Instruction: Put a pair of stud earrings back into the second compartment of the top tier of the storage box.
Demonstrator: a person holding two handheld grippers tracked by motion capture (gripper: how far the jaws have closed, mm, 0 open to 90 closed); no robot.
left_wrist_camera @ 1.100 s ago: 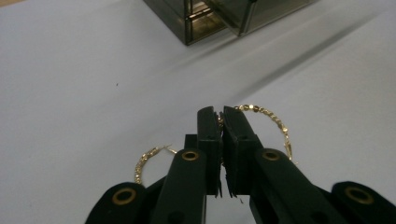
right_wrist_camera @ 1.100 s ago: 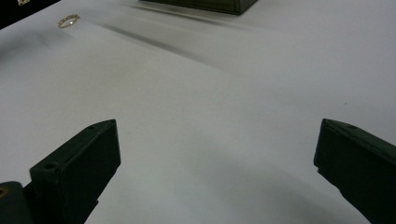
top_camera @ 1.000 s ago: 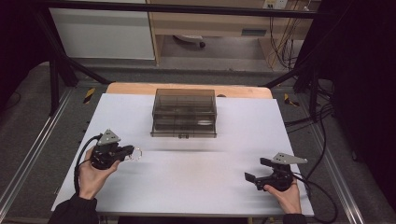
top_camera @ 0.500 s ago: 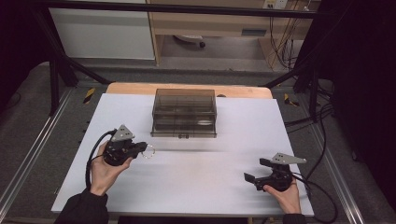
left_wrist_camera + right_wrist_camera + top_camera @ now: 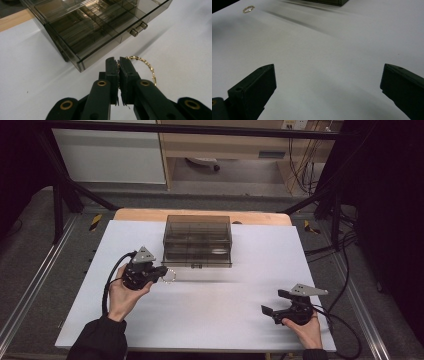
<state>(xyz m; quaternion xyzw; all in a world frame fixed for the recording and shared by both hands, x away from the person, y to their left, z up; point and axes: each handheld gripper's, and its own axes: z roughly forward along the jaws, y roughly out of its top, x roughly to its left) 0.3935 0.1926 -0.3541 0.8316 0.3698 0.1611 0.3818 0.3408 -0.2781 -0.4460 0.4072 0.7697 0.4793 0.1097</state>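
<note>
Gold chain (image 5: 145, 65) pinched in the left gripper (image 5: 161, 273), jaws clamped on it, loop hanging off to the right of the tips in the left gripper view. Smoked organizer box (image 5: 197, 241) lies at about 1 o'clock from that gripper, close, its long axis across the bench (image 5: 240, 285); left hand (image 5: 121, 292) is much the nearer. Right gripper (image 5: 274, 307) rests at 5 o'clock on the bench, jaws wide apart, holding nothing.

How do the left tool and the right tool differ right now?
The left tool is shut on the gold chain; the right tool stands open, holding nothing. The left sits by the smoky plastic box; the right sits at the table's near right edge. Both are black and hand-held.
</note>
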